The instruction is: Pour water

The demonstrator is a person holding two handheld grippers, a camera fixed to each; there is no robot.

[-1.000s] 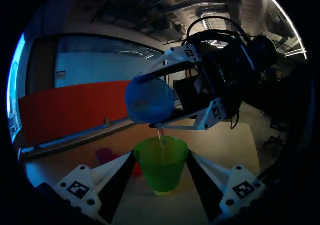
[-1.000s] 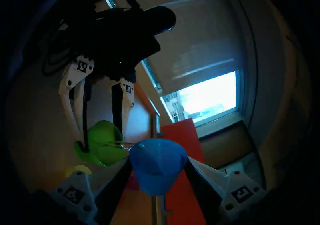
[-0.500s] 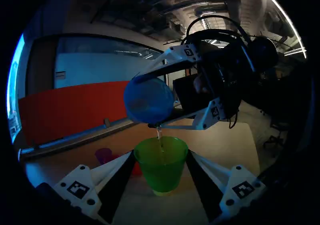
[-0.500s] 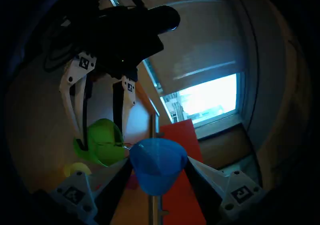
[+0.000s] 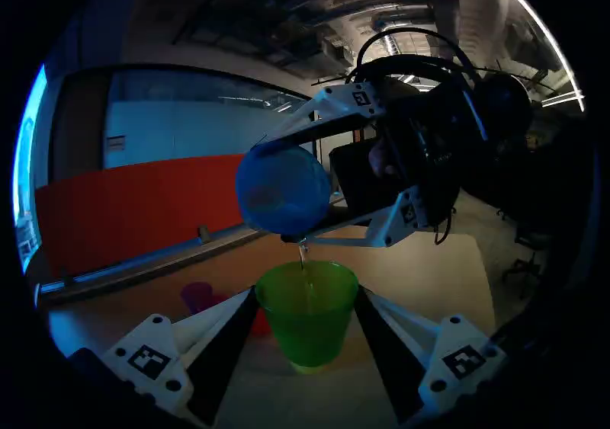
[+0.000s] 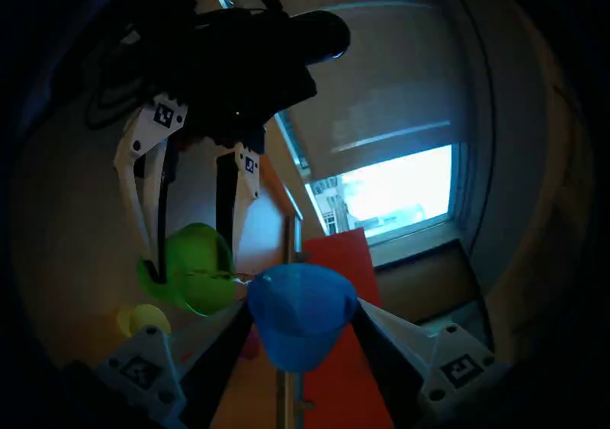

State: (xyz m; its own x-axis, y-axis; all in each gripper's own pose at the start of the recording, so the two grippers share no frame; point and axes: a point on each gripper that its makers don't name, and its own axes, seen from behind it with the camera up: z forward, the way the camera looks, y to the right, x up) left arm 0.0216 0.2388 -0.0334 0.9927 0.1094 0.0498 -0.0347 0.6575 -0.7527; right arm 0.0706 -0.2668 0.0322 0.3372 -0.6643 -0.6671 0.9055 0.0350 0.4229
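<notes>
The left gripper [image 5: 305, 301] clamps the upright green cup [image 5: 307, 330] at 6 o'clock, the right gripper [image 6: 302, 318] clamps the tipped blue cup [image 5: 282, 191] at its 12 o'clock, and the thin water trickle [image 5: 303, 255] between them suggests pouring is nearly done, with righting left.

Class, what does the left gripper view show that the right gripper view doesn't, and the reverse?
Left gripper view: ceiling ducts and the open mouth of the blue cup. Right gripper view: a lowered window blind. Both: the blue cup tilted in the right gripper above the green cup, which the left gripper holds.
</notes>
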